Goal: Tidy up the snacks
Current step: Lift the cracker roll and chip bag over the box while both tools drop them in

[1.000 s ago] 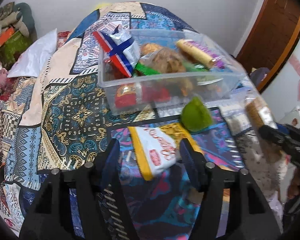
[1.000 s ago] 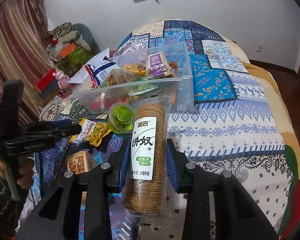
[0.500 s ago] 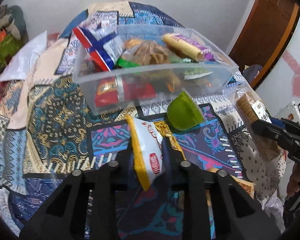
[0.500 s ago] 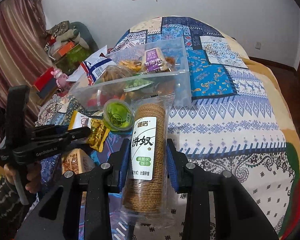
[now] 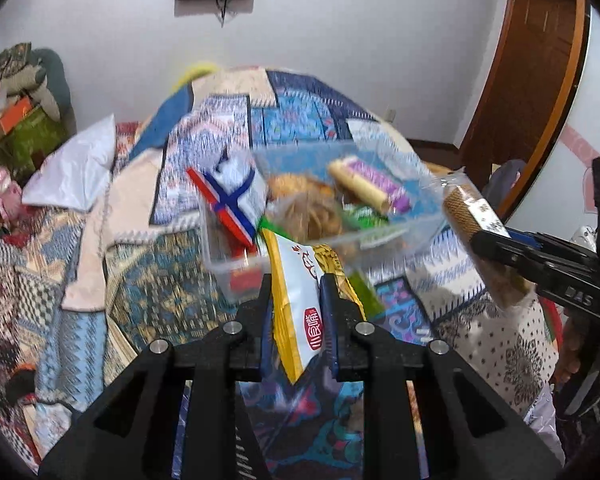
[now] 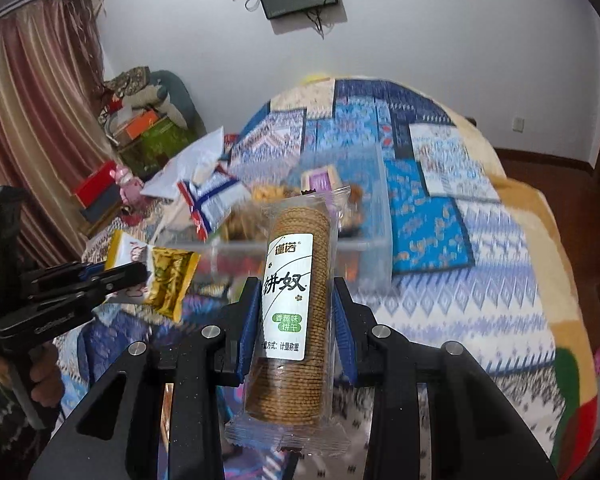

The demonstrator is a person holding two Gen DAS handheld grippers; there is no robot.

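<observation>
Left wrist view: the left tongs are clamped on a yellow-and-white snack packet, held up just near of the clear plastic bin on the patterned bedspread. Only here do the bin's purple-wrapped roll and blue-crossed bag read clearly; the right tongs enter at far right.

Right wrist view: the right tongs are clamped on a biscuit sleeve, upright before the bin. It alone shows the packet's gold side in the left tongs.
</observation>
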